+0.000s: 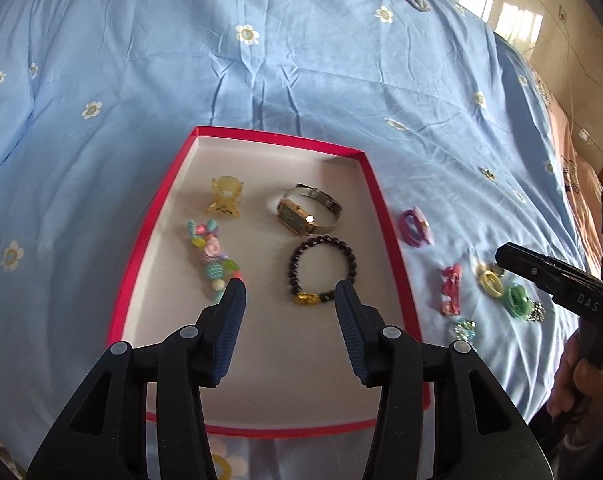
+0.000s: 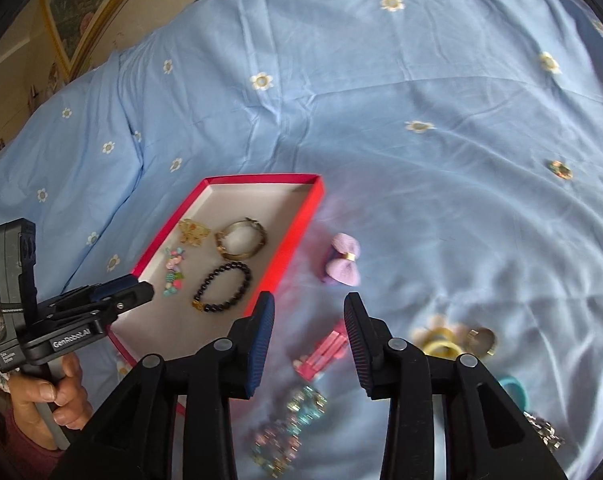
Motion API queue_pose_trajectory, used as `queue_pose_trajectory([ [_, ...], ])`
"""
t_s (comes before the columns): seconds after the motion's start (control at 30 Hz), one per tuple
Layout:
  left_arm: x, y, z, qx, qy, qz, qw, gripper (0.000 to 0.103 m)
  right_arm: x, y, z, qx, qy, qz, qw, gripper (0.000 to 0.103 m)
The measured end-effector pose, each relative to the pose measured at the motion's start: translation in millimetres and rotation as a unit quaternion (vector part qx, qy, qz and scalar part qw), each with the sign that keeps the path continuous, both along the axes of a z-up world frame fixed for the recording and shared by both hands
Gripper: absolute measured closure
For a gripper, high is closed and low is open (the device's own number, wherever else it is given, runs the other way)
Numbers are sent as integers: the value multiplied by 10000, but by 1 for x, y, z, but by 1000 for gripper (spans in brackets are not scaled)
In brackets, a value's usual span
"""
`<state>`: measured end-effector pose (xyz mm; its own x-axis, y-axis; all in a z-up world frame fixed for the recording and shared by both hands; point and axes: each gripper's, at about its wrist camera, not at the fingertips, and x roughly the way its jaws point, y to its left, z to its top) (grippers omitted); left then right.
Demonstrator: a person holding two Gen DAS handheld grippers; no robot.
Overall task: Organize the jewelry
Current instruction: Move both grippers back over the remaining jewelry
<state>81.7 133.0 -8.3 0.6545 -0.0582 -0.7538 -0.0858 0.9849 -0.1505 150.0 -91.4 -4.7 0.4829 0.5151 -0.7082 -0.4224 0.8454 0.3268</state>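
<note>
Left wrist view: red tray (image 1: 135, 264) at centre frame, four pieces laid apart inside.
Watch (image 1: 307, 214), dark bead bracelet (image 1: 321, 270), yellow clip (image 1: 225, 196) and bead strand (image 1: 211, 256) are spaced, likely to avoid tangling. Left claw (image 1: 289, 294) and right claw (image 2: 309, 308) both released, empty. Lilac bow (image 2: 343, 264) and pink clips (image 2: 325, 350) wait on the bed at lower right; nothing blocks them.

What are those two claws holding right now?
Nothing. The left gripper hangs open over the red box, and the right gripper is open above the bed.
</note>
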Motion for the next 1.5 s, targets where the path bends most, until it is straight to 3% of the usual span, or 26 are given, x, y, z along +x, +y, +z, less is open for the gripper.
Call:
queue_pose_trajectory([
  [0.6, -12, -67, -2, -151, 101, -682, 9975, 57, -39, -99, -7, -193, 34, -878, 9959, 57],
  [1.1, -18, -130, -17, -197, 384, -1409, 9891, 55, -63, -115, -20, -714, -131, -834, 9939, 52],
  [1.23, -16, -142, -24, -137, 498, -1530, 9869, 50, -62, -122, -22, -836, -179, -860, 9926, 39],
  [1.3, -15, -147, -27, -92, 555, -1580, 9858, 45, -58, -125, -24, -879, -172, -857, 9923, 37],
  [1.5, -9, -159, -47, 83, 772, -1648, 9833, 45, -44, -126, -45, -1034, 94, -629, 9926, 35],
])
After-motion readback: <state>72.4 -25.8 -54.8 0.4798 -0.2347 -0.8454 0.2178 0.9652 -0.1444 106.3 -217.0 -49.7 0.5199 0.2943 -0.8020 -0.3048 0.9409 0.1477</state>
